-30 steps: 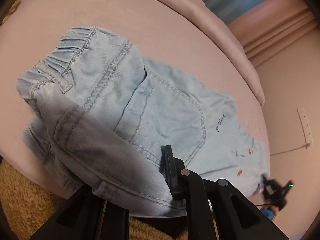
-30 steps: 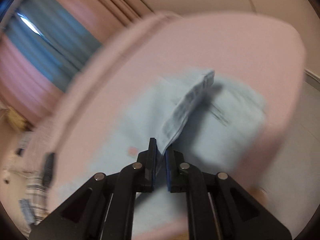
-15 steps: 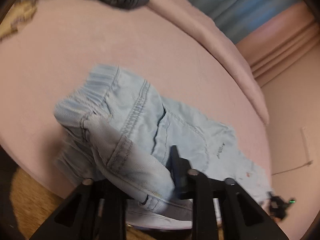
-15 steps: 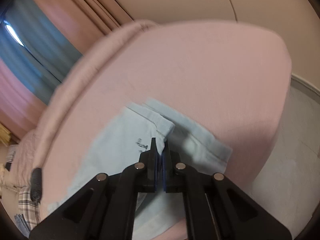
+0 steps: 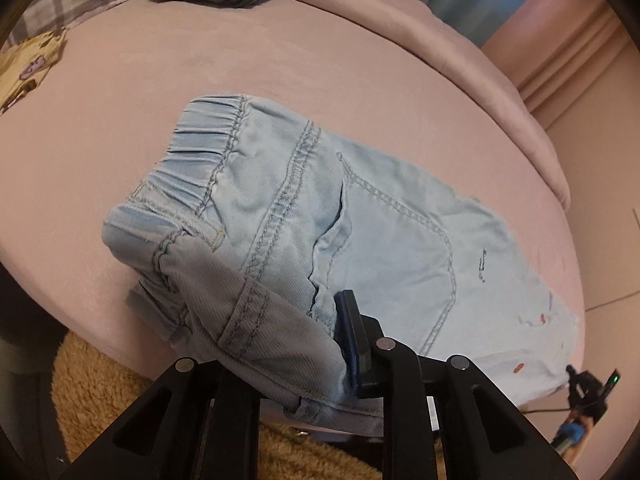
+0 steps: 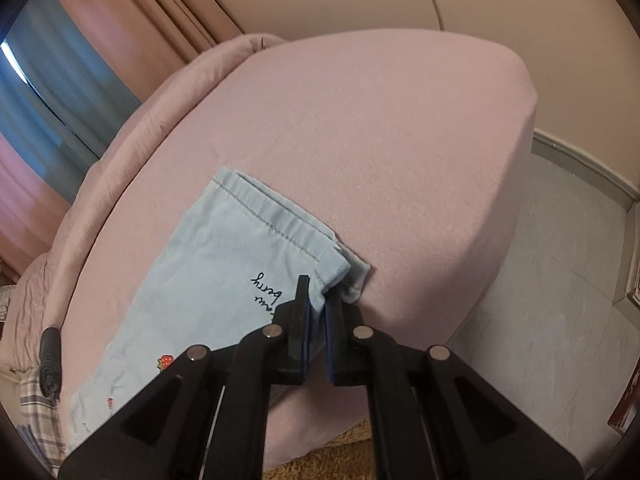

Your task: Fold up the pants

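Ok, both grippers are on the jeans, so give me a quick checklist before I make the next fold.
1. Left gripper pinching the waist end of the jeans: ok.
2. Right gripper closed on the hem corner: ok.
3. Legs stacked, hems aligned: not ok, lower hem peeks out.
4. Fabric flat on the bed: not ok, waist bunched.
5. Bed free ahead for the fold: ok.
6. Left fingers' hold depth: cannot tell, cloth covers them.

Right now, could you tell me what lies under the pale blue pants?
The pants lie on the pink bed sheet, which shows all around them. Whatever is directly beneath the denim is covered.
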Demonstrator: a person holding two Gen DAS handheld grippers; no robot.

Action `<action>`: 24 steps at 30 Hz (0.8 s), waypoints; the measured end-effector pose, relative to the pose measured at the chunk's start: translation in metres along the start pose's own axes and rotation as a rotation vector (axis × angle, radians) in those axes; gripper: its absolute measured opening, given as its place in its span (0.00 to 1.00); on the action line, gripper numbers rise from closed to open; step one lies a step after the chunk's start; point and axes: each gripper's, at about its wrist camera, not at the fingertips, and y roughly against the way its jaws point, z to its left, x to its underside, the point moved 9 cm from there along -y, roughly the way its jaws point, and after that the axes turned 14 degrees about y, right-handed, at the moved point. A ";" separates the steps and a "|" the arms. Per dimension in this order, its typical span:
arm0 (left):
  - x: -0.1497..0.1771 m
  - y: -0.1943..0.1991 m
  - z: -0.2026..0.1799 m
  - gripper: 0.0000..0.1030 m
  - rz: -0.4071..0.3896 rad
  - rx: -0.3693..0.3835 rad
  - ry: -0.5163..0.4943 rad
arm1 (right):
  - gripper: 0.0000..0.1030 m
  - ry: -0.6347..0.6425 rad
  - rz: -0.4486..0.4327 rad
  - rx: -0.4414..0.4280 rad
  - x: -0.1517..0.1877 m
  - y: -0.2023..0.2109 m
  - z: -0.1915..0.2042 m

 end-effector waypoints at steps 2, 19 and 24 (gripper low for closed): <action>0.001 0.002 0.003 0.24 0.004 0.006 -0.001 | 0.10 0.036 0.029 0.026 -0.008 0.000 0.004; -0.018 0.039 0.049 0.45 -0.078 -0.044 0.111 | 0.27 0.360 0.116 0.101 -0.091 -0.092 0.065; -0.027 0.036 0.062 0.27 -0.115 0.002 0.205 | 0.14 0.231 -0.015 0.068 -0.114 -0.071 0.069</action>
